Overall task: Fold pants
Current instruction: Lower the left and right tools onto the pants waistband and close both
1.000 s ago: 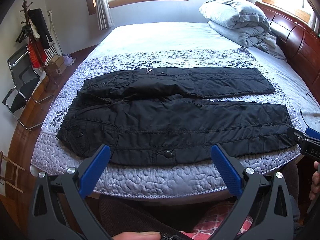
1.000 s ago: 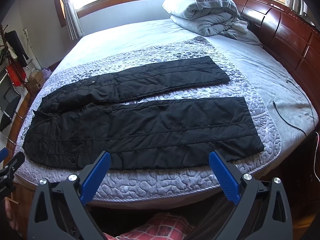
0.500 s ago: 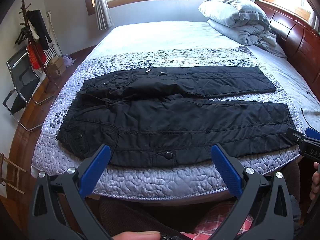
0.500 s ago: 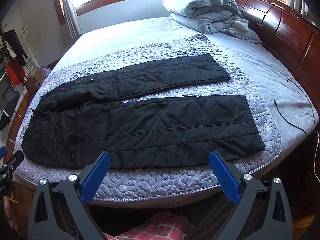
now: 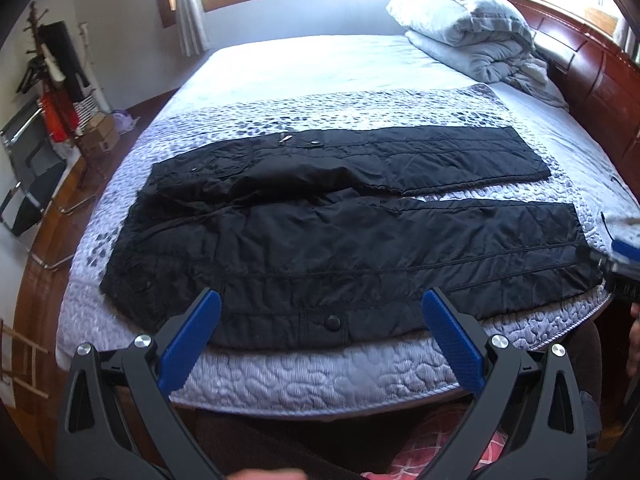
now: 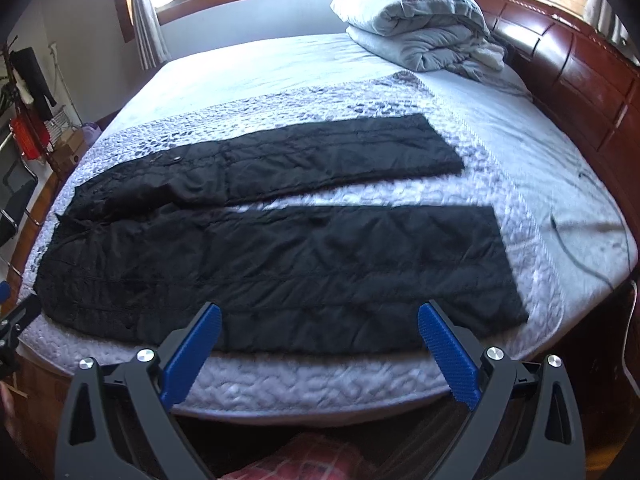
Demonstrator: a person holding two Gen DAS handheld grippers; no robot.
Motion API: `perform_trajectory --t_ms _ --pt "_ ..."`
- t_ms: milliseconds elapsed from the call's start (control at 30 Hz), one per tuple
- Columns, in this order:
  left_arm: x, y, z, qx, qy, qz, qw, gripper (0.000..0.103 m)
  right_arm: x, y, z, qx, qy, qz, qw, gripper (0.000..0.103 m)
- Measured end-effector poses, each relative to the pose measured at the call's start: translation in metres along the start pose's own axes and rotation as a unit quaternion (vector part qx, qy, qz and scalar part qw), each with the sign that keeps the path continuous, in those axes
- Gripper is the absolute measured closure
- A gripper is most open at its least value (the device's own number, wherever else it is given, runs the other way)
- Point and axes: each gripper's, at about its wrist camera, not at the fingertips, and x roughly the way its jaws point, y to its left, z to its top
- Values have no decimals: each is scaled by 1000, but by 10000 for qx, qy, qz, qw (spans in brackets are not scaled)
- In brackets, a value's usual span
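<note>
Black quilted pants (image 5: 320, 236) lie flat on the bed, waist at the left, both legs stretched to the right with a gap between them. They also show in the right wrist view (image 6: 280, 256). My left gripper (image 5: 320, 304) is open and empty, over the near edge of the near leg by a snap button (image 5: 333, 322). My right gripper (image 6: 319, 316) is open and empty, over the near edge of the same leg, further toward the cuff. The right gripper's side shows at the right edge of the left wrist view (image 5: 624, 276).
A grey patterned quilt (image 5: 320, 372) covers the bed under the pants. A folded grey duvet (image 5: 460, 28) sits at the far right by the wooden headboard (image 6: 580, 80). A black cable (image 6: 576, 248) lies right of the cuffs. A chair and clothes rack (image 5: 48, 92) stand left.
Both grippers have moved forward and slightly lower toward the near leg of the pants. The pants have not moved. Both stay open.
</note>
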Motion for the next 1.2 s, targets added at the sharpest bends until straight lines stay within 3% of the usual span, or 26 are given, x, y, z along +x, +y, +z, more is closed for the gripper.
perform_trajectory --t_ms 167,300,400,500,567,600,700,767,867,1067,1200 --pt "35 17 46 142 269 35 9995 3 25 -44 71 -179 -298 -190 9992 4" --pt "74 36 98 146 447 66 9989 3 68 -89 143 -129 -125 -396 9991 4" --pt "118 55 134 93 897 8 9959 3 113 -116 188 -228 177 -272 9992 4" --pt "172 79 169 -32 1309 -179 9912 3 181 -144 236 -243 769 -104 9967 4" --pt "215 94 188 -13 1841 -525 9815 3 217 -158 257 -211 1050 -58 9942 4" --pt "239 107 197 -243 2186 -566 9739 3 240 -166 269 -208 1221 -61 9923 4" --pt "286 142 211 -1029 2657 -841 9549 3 290 -183 286 15 1628 79 9866 4" --pt "309 158 217 -1235 2853 -1070 9444 3 323 -199 293 218 1820 30 9831 4" --pt "335 175 231 -1188 2940 -905 9441 3 361 -207 296 266 2111 237 9768 4" --pt "372 192 264 -1110 3016 -1213 9391 3 402 -202 292 73 2342 342 9716 4" --pt "393 181 286 -832 3019 -1332 9403 3 408 -194 288 -141 2254 299 9737 3"
